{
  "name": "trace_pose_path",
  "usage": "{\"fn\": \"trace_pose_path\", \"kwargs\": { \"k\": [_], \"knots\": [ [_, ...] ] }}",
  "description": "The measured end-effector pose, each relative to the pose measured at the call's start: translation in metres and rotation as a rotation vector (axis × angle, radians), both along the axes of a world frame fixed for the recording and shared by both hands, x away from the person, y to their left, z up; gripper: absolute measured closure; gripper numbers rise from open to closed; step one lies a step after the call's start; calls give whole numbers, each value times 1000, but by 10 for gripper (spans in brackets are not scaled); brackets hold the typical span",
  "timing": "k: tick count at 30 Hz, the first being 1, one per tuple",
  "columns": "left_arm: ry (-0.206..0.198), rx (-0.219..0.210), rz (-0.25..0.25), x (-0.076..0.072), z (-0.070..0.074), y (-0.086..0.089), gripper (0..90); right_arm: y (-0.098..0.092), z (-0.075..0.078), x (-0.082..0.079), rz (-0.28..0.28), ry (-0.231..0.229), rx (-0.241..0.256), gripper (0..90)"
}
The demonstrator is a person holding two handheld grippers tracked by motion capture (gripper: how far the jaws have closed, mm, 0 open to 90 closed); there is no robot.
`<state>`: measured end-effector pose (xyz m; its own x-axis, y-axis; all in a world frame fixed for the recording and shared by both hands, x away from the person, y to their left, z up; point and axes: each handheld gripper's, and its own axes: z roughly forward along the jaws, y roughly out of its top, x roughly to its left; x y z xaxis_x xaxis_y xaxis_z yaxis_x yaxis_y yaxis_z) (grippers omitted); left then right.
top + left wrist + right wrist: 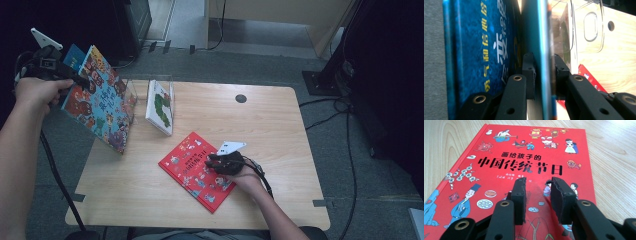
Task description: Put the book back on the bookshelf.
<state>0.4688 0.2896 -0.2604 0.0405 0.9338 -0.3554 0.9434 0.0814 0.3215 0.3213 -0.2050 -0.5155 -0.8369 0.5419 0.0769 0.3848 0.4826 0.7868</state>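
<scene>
The blue picture book (102, 97) is pinched by the left gripper (75, 80), held up in the air over the table's left edge, tilted, its illustrated cover turned toward the high camera. In the left gripper view the jaws are seen pressed against both faces of the blue picture book (499, 50) at its edge, one pad on each side, the left gripper (544, 72) clamped tight on it. Just beyond that gripper, a clear plastic book stand (160, 82) is seen on the wooden table (280, 130), with a white book (160, 106) bearing a green caterpillar leaned upright in it.

The red picture book (192, 167) lies flat on the table, directly under the right gripper (216, 162). In the right gripper view the jaws are spread apart, tips set down on or just above the cover of the red picture book (524, 152); contact cannot be told for certain. Nothing is held between the jaws of the right gripper (536, 187). The two grippers are well apart.
</scene>
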Motion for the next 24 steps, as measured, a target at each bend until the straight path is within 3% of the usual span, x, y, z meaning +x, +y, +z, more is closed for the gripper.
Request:
{"fn": "trace_pose_path", "kwargs": {
  "k": [4, 8, 10, 11, 13, 19, 21, 23, 24],
  "knots": [
    [-34, -43, 12, -4, 9, 3, 774, 0, 0, 1, 2, 2, 1, 651],
    [-24, 55, 8, -8, 19, 3, 700, 0, 0, 1, 0, 7, 3, 650],
    [-33, 65, 18, -12, 22, 6, 676, 0, 0, 1, -2, 11, 7, 646],
    [-44, 54, 14, -14, 24, 9, 681, 0, 0, 1, -2, 12, 9, 645],
    [-75, -7, 17, -18, 30, 15, 707, -1, 0, 1, -2, 17, 14, 640],
    [-102, 33, -2, -29, 33, 10, 704, -2, 0, 3, -5, 33, 24, 659],
    [-123, 15, -4, -32, 30, 6, 692, -3, 1, 5, -14, 58, 32, 685],
    [-123, -17, -13, -34, 26, 2, 689, -4, 2, 7, -19, 63, 25, 689],
    [-121, -12, -18, -35, 24, -1, 687, -5, 3, 8, -22, 64, 20, 691]
  ]
}}
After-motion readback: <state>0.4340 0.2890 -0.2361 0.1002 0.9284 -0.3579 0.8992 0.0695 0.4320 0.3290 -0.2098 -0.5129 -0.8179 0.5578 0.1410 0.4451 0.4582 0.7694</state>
